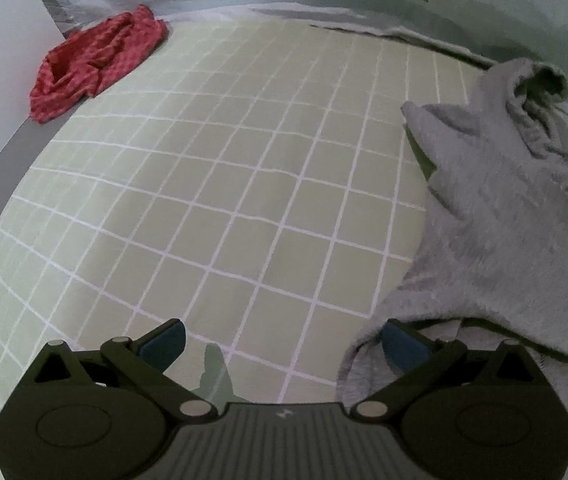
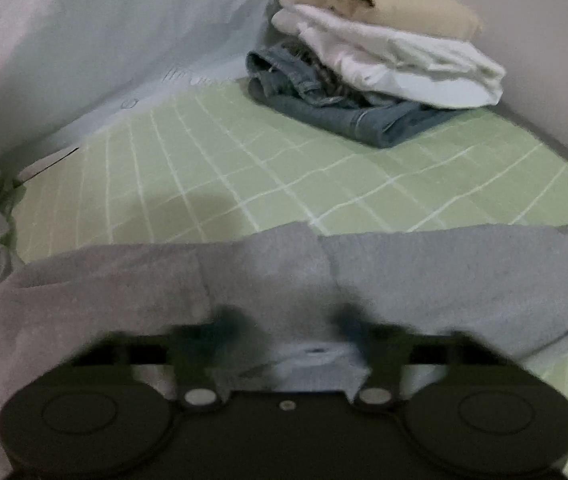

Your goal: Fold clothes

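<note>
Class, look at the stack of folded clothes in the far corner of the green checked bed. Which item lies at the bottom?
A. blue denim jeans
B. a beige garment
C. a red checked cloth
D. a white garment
A: the blue denim jeans lie directly on the sheet, under the white garment and beige garment.

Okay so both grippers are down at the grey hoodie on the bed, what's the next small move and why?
Probably close the left gripper on the grey hoodie. Its jaws are wide open, with the hem just at its right finger, so nothing is gripped there yet.

Green-checked bed carries grey hoodie, red garment.
</note>
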`<state>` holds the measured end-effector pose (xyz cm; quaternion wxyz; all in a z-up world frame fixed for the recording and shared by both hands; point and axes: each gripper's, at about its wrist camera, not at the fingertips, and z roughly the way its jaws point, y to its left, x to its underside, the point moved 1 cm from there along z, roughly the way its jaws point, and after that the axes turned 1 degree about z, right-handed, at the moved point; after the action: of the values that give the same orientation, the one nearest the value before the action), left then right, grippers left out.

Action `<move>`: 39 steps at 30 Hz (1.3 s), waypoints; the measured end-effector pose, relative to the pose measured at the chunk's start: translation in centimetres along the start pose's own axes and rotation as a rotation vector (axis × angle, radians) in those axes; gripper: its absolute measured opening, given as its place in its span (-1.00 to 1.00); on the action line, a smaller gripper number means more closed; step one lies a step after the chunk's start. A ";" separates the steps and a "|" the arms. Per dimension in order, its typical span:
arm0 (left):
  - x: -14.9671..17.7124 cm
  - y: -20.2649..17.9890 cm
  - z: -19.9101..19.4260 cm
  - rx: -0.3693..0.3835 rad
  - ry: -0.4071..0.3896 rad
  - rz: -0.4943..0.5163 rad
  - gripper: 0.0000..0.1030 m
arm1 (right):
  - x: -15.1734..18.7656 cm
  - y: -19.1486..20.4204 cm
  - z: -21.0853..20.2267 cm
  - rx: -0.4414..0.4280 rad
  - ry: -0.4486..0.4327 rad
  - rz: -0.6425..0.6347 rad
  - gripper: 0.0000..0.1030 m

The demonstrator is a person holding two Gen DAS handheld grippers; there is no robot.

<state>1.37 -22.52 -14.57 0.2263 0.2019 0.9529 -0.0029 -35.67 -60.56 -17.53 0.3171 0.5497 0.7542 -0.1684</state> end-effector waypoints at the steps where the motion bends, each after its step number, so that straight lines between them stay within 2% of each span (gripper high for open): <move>1: 0.1 0.1 -0.2 0.001 -0.003 -0.005 1.00 | -0.2 0.0 -0.2 -0.024 0.001 0.005 -0.70; 5: 0.4 0.4 -0.8 0.005 -0.011 -0.020 1.00 | -1.2 2.6 -2.8 -0.083 -0.107 -0.040 -0.78; 9: 0.4 0.5 -1.1 0.002 -0.018 -0.020 1.00 | -2.0 8.5 -4.9 -0.350 -0.157 -0.078 -0.79; 11: 0.5 0.6 -1.3 0.001 -0.027 -0.023 1.00 | -1.3 11.9 -4.9 -0.481 -0.107 -0.115 -0.77; 12: 0.5 0.7 -1.5 0.001 -0.032 -0.025 1.00 | -0.5 13.9 -4.4 -0.566 -0.036 -0.136 -0.75; 13: 0.5 0.8 -1.7 0.001 -0.037 -0.027 1.00 | 0.3 15.4 -4.0 -0.601 0.020 -0.158 -0.57; 14: 0.5 0.8 -2.0 0.000 -0.045 -0.029 1.00 | 1.2 16.8 -3.6 -0.614 0.073 -0.199 -0.26; 15: 0.5 0.9 -2.4 -0.004 -0.053 -0.030 1.00 | 2.2 18.0 -3.6 -0.615 0.113 -0.260 -0.12; 16: 0.6 1.0 -2.8 -0.010 -0.060 -0.028 1.00 | 2.8 18.7 -3.9 -0.614 0.118 -0.307 0.08; 17: 0.7 1.1 -3.1 -0.015 -0.066 -0.025 1.00 | 3.3 18.9 -4.4 -0.609 0.109 -0.340 0.40; 18: 0.9 1.1 -3.5 -0.020 -0.071 -0.022 1.00 | 3.3 18.5 -4.9 -0.604 0.094 -0.346 0.59; 19: 1.0 1.1 -3.9 -0.020 -0.076 -0.016 1.00 | 3.3 18.1 -5.3 -0.600 0.079 -0.351 0.89; 20: 1.2 0.7 -4.2 -0.013 -0.078 -0.006 1.00 | 3.1 17.2 -5.7 -0.585 0.050 -0.333 0.99; 22: 1.5 -0.2 -4.7 0.003 -0.081 0.016 1.00 | 2.7 15.0 -6.0 -0.521 -0.004 -0.280 0.99; 28: 2.3 -4.2 -6.0 0.052 -0.087 0.116 1.00 | 2.4 6.5 -4.9 -0.189 -0.084 -0.139 1.00; 31: 2.3 -7.5 -6.3 0.092 -0.086 0.183 1.00 | 3.7 3.6 -3.4 -0.044 -0.056 -0.130 1.00; 34: 2.1 -11.3 -6.5 0.134 -0.103 0.242 1.00 | 4.9 1.6 -2.8 -0.044 -0.008 -0.118 1.00; 37: 1.8 -14.4 -6.6 0.198 -0.135 0.259 1.00 | 6.2 1.6 -2.8 -0.057 -0.074 -0.164 1.00; 39: 1.6 -16.0 -6.4 0.255 -0.149 0.234 1.00 | 6.8 1.4 -2.8 -0.064 -0.125 -0.179 1.00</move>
<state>-8.86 -36.02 -10.83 0.2674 0.3378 0.8954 -0.1122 -36.47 -53.45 -19.80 0.3647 0.4584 0.7839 -0.2058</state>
